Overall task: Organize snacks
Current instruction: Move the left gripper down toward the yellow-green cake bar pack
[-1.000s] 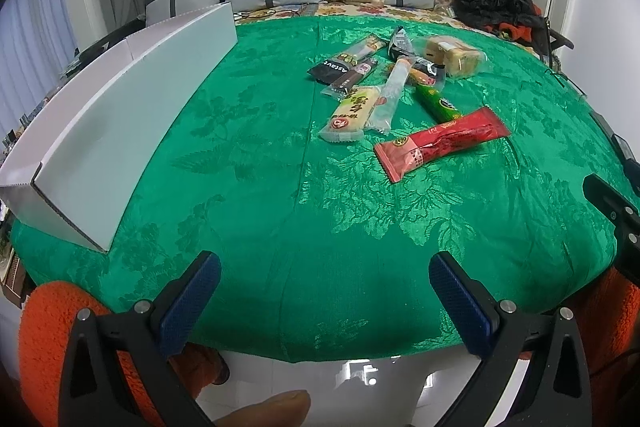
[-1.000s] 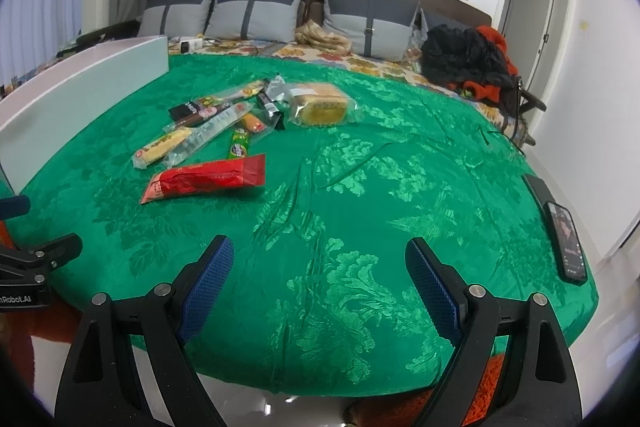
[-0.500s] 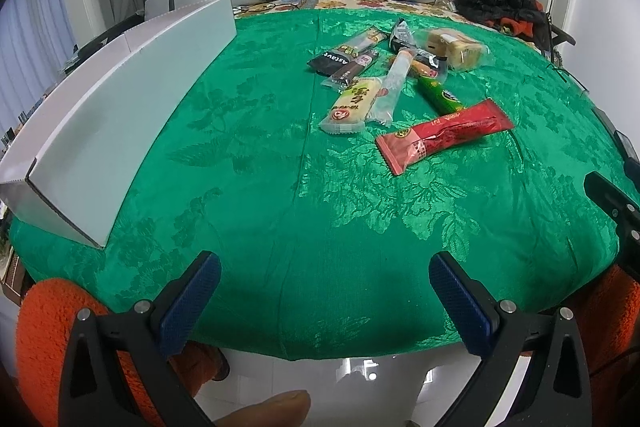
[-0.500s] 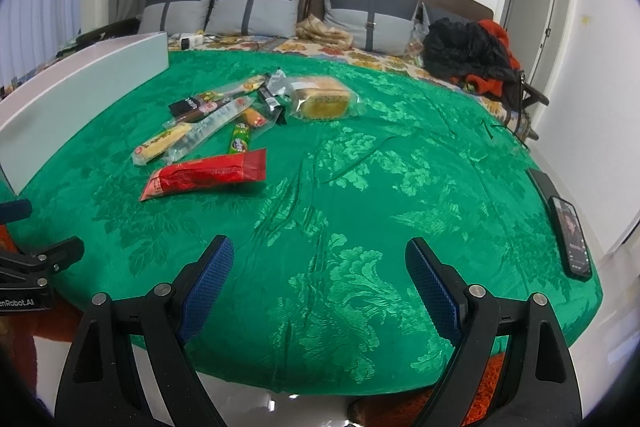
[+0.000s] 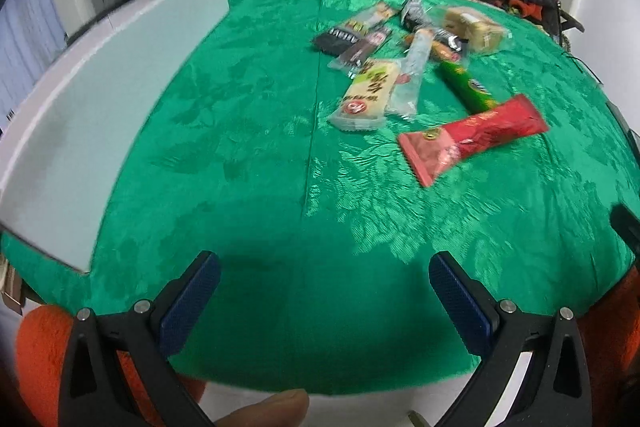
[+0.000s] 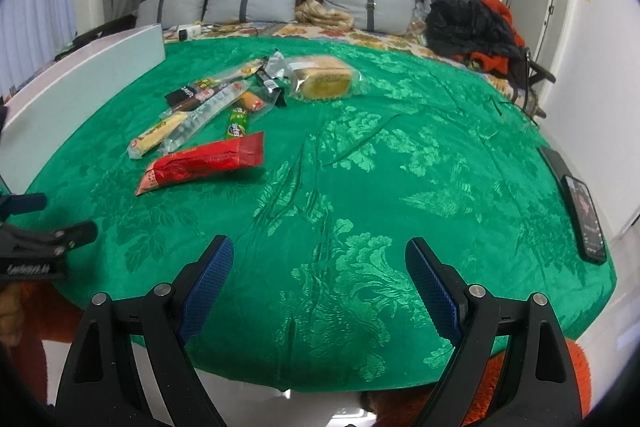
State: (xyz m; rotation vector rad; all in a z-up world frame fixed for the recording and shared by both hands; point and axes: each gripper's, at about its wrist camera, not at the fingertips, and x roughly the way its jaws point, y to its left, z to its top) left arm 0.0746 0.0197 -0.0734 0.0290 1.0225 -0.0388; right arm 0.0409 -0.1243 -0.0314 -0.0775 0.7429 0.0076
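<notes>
Several snack packs lie in a heap on the green cloth (image 5: 256,155). A red pack (image 5: 472,137) (image 6: 204,163) lies nearest. A yellow bar (image 5: 366,95), a clear pack (image 5: 412,75), a green pack (image 5: 466,85) and a wrapped cake (image 6: 324,81) lie behind it. A long white box (image 5: 104,99) (image 6: 80,83) stands at the left. My left gripper (image 5: 324,301) is open and empty over the cloth's near edge. My right gripper (image 6: 320,285) is open and empty, well short of the snacks.
A black phone (image 6: 584,217) lies at the cloth's right edge. Grey pillows (image 6: 252,1) and a black and orange pile of clothes (image 6: 476,27) are at the head of the bed. The left gripper shows in the right wrist view (image 6: 36,247).
Both grippers have moved forward toward the snacks, the left one more, and its view is now blurred. Both stay open.
</notes>
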